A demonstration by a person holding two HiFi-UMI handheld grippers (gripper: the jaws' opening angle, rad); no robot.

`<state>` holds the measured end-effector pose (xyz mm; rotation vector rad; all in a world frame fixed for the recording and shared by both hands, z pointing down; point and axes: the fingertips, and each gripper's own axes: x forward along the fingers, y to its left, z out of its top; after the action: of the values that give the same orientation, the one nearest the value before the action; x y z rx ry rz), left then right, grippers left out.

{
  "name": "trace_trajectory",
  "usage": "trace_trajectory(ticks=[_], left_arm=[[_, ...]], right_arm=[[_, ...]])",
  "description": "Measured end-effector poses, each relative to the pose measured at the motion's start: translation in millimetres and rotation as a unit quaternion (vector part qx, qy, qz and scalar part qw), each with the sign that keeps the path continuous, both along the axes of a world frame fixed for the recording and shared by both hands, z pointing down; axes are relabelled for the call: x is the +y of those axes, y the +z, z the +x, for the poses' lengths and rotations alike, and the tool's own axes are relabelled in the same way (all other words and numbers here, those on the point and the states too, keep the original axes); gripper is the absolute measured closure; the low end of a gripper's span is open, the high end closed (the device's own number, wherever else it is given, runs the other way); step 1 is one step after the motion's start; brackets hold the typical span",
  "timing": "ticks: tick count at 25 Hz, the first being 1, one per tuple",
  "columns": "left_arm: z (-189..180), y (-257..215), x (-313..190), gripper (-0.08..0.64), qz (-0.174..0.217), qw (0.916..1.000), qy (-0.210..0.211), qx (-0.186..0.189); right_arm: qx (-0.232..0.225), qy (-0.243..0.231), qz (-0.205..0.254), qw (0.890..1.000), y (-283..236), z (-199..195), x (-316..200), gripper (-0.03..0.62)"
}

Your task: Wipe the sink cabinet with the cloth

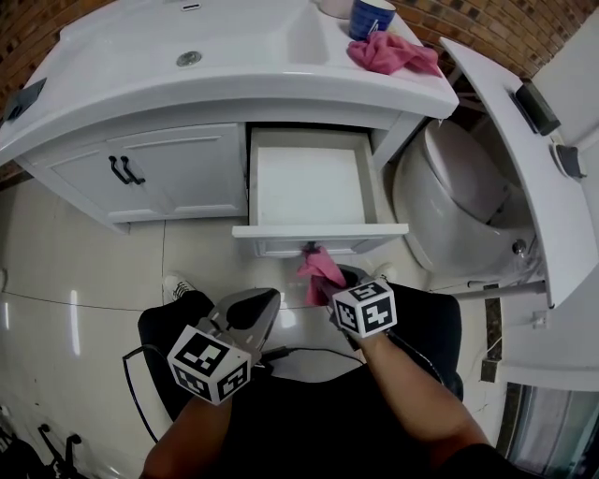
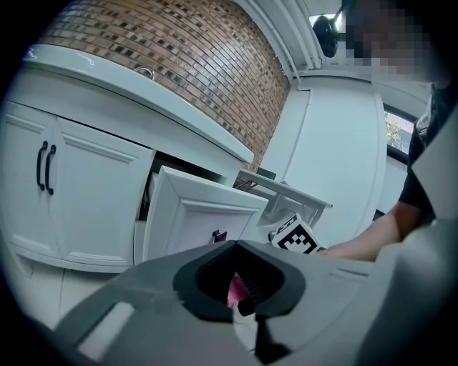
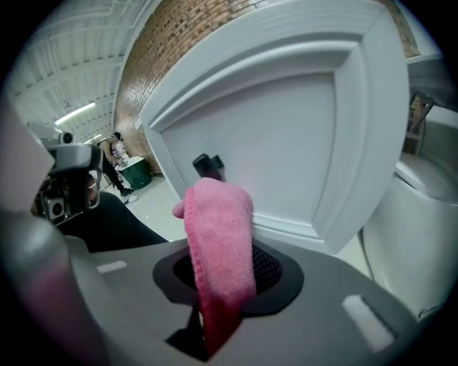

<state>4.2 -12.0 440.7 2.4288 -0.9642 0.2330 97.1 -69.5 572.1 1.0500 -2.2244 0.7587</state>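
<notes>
Just in front of the open drawer (image 1: 318,229), on the person's side of it, the right gripper (image 1: 344,288) has its jaws pinching a pink cloth (image 3: 218,236). A folded hump of the cloth stands up out of the jaws and sits against or very near the drawer's front panel, just below its small dark knob (image 3: 207,166). The left gripper (image 1: 262,304) hangs to the left of the drawer front and a little back from it, jaws pressed together on nothing. It is not bracing anything, so I judge that a firm push on the panel could slide the drawer in or rock it. The cloth appears to be held by a narrow fold, so dragging it over the panel's raised moulding may pull it loose, or it may catch on the knob. To the left of the drawer are the cabinet doors (image 1: 164,173), not yet being wiped. Above and beyond the drawer is the countertop (image 1: 234,75), with a second pink cloth (image 1: 391,53) and a blue cup (image 1: 371,16) at its right end. The toilet (image 1: 449,201) stands close to the drawer's right, so a wide sweep could hit it.
</notes>
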Motion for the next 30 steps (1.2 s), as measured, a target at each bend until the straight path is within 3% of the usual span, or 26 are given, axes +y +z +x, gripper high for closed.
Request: trace_trajectory(ticks=[13,19,21,24,27,30], left_arm=[[33,2,-4,0.557,0.001,0.9998,0.020,-0.001],[41,2,-4,0.557,0.002,0.9997,0.025,0.002],[41,2,-3,0.557,0.004,0.9997,0.023,0.001],[35,2,-6,0.557,0.006,0.9999,0.009,-0.002],[23,4,-11,0.557,0.007,0.9999,-0.013,-0.007],[11,5,-13,0.557,0.006,0.9994,-0.032,-0.009]], right_arm=[[0.016,0.081,0.011,0.997,-13,83,-5,0.494],[0.010,0.096,0.016,0.995,-18,95,-2,0.494],[-0.013,0.078,0.029,0.996,-34,79,4,0.494],[-0.055,0.009,0.082,0.995,-79,35,17,0.494],[-0.068,-0.070,0.142,0.985,-120,-13,28,0.494],[-0.066,-0.119,0.187,0.973,-142,-52,31,0.494]])
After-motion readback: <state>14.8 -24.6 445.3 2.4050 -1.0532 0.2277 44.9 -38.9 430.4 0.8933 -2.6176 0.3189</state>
